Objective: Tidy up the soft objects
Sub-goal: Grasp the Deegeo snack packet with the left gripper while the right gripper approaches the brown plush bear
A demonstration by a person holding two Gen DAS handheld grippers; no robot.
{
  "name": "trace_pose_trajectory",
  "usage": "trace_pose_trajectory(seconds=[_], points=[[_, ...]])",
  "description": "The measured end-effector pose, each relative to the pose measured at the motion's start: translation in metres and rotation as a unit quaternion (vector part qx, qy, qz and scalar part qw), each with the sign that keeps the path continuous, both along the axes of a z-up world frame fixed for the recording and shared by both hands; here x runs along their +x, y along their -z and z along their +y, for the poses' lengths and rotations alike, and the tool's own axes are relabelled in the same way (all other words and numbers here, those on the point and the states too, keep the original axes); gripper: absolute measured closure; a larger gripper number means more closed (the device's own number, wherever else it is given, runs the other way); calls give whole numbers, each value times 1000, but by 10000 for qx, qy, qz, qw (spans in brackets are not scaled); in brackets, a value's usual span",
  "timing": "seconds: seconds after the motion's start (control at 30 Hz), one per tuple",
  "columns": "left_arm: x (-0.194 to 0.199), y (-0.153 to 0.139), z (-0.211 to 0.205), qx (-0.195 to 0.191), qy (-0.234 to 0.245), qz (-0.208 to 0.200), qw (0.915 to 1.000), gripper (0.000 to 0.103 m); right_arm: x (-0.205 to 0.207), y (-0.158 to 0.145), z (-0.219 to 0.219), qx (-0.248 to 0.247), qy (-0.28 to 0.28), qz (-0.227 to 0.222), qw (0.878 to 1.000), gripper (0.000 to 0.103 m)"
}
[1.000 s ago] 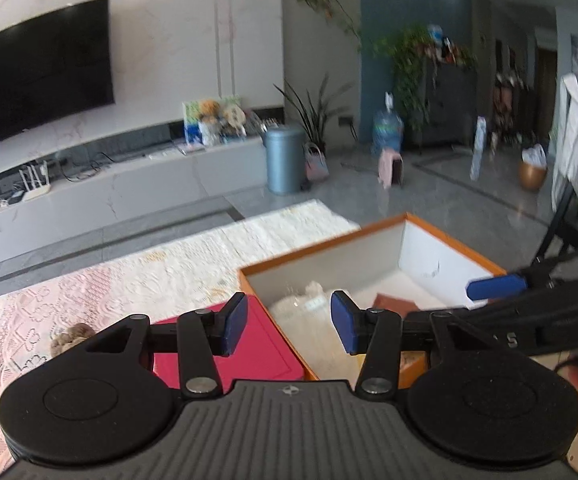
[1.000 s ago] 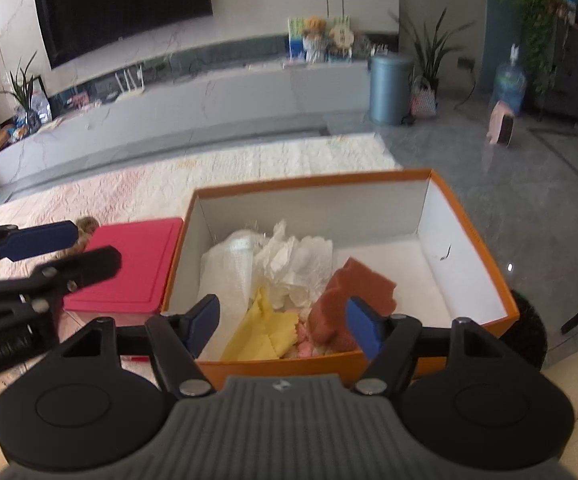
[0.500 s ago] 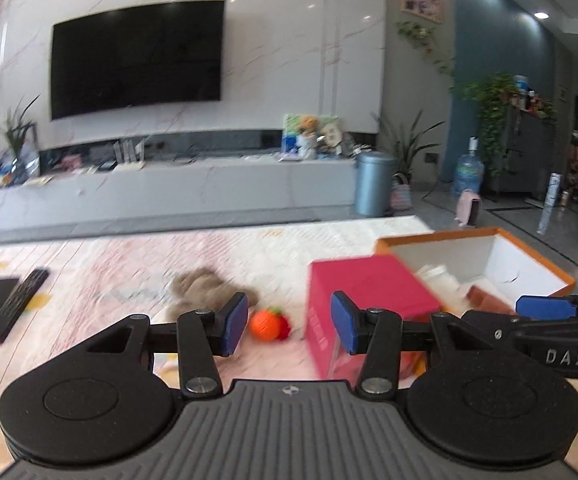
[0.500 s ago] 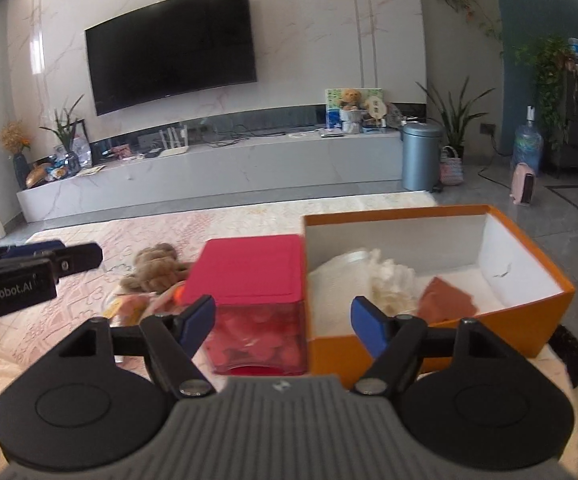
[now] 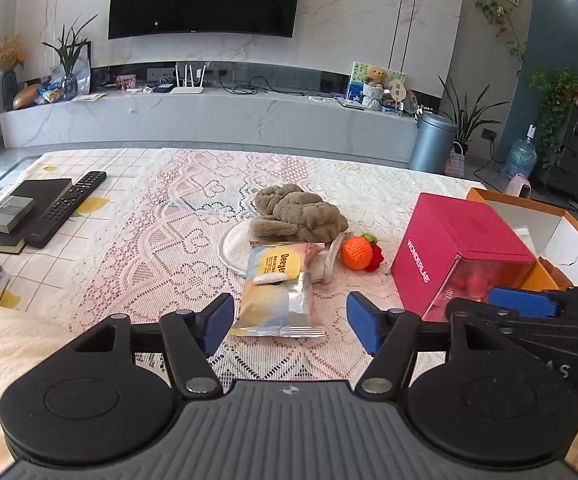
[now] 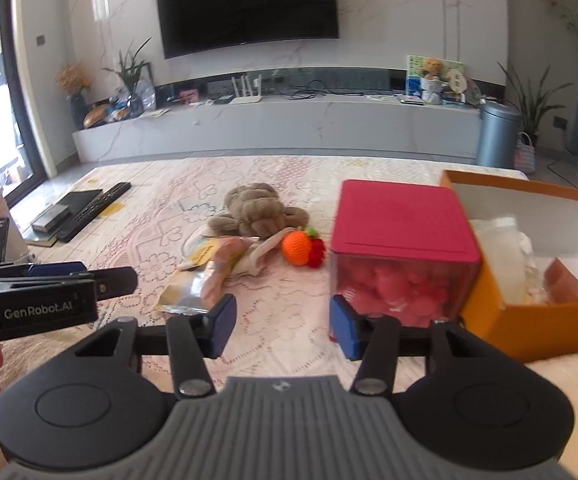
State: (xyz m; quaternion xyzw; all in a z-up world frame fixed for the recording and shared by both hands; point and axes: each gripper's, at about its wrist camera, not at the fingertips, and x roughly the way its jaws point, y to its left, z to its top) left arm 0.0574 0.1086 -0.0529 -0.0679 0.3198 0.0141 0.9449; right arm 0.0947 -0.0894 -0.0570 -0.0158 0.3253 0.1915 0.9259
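Both grippers have swung from over the orange box (image 6: 529, 320) to the loose pile left of it. Left gripper (image 5: 290, 322), its jaws just widened, stands open and empty above the foil packet (image 5: 279, 300); right gripper (image 6: 283, 322), jaws just narrowed, is still parted and holds nothing. Plush toy (image 5: 297, 214) and knitted orange (image 5: 355, 253) lie on the lace cloth (image 5: 161, 240), beside the pink box (image 6: 401, 220).

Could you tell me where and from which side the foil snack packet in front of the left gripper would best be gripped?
Probably by its near crimped bottom edge, coming in low from the gripper's side. The foil snack packet lies flat on the lace tablecloth, its far end up against the brown plush toy, while the near seam is clear. The left gripper is open, already facing that seam.
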Motion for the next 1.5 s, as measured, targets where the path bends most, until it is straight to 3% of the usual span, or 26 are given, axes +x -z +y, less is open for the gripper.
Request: trace_pose_trajectory(seconds=[0.1, 0.3, 0.5, 0.8, 1.0, 1.17, 1.23, 1.37, 1.5], points=[[10, 5, 9, -131, -19, 77, 9999, 18, 14, 5, 16, -193, -242, -18, 9995, 73], [44, 16, 20, -325, 84, 380, 9987, 15, 46, 26, 45, -498, -590, 156, 9969, 87], [79, 37, 27, -477, 78, 746, 9960, 15, 76, 50, 65, -670, -707, 349, 9946, 88], [117, 70, 12, -113, 126, 1165, 9930, 15, 106, 74, 81, -828, -807, 549, 9918, 87], [124, 80, 21, -404, 47, 1344, 9901, 15, 112, 80, 83, -855, -788, 579, 9915, 87], [123, 80, 19, -407, 111, 1305, 9905, 34, 111, 82, 83, -890, -763, 567, 9915, 84], [122, 80, 21, -422, 34, 1289, 9908, 48, 110, 82, 84, -916, -759, 571, 9913, 81], [118, 76, 32, -713, -136, 1205, 9901, 56, 107, 72, 83, -882, -735, 380, 9927, 81], [106, 60, 37, -708, -338, 708, 9944, 57, 106, 58, 80, -811, -696, 193, 9941, 75]])
